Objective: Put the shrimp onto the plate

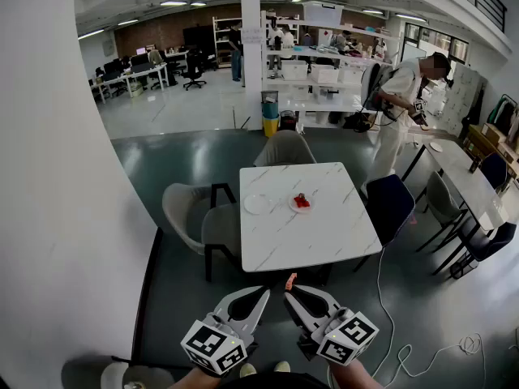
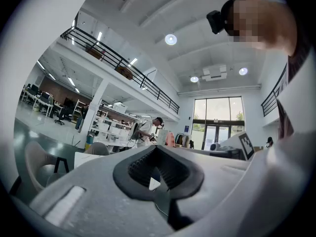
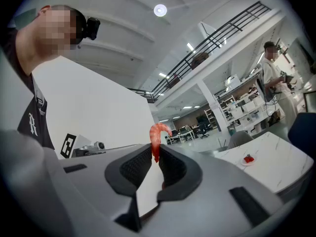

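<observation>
Had the shrimp [image 3: 157, 138] pinched at the tips of the jaws of the right gripper [image 3: 156, 153], jaws of the left gripper [image 2: 157, 154] pressed together on nothing, well apart from the desk [image 1: 324, 235], so judged pickup done, with carry to the plate [image 1: 293, 208] and release left.

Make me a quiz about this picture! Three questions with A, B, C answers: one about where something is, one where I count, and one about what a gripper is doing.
1. Where is the shrimp?
A. on the floor
B. between the right gripper's jaws
C. on a chair

2. How many plates are on the table?
A. two
B. five
C. none

3. The left gripper's jaws are:
A. wide open
B. together, holding nothing
C. closed on a cup

Answers:
1 B, the right gripper view shows it pinched between the pads.
2 A, one is bare and the other holds something red.
3 B, its own view shows the jaws together with nothing between them.
</observation>
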The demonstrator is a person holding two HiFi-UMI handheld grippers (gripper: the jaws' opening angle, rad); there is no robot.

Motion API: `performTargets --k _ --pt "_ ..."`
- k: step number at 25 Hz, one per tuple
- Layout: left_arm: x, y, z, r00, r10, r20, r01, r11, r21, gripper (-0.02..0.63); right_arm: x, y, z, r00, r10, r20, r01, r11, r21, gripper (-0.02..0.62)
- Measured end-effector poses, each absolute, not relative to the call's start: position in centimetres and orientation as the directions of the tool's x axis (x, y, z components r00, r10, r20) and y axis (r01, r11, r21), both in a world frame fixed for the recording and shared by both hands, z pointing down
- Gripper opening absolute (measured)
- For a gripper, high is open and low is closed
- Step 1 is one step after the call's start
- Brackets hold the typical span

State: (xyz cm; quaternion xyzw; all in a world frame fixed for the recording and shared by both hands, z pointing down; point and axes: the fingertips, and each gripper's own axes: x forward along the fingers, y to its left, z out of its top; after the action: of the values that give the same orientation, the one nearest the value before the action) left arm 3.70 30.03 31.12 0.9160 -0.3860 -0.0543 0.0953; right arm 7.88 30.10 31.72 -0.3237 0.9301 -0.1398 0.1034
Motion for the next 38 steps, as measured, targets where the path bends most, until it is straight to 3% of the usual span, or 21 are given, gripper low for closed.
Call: performTargets --k 27,38 --pt "4.4 28.7 32.3 0.586 -0.81 0.011 -0.795 -0.572 0.2 0.008 10.9 28.9 32.4 -0.811 -0.565 -0.154 -0.475 0.788 -0.391 0.051" --pt "2.5 22.5 33.7 0.571 -0.821 -0.027 -0.805 -0.566 0.178 0.008 9.7 23.1 34.2 -0.798 -0.592 -0.113 -0.515 0.767 -0.384 0.051"
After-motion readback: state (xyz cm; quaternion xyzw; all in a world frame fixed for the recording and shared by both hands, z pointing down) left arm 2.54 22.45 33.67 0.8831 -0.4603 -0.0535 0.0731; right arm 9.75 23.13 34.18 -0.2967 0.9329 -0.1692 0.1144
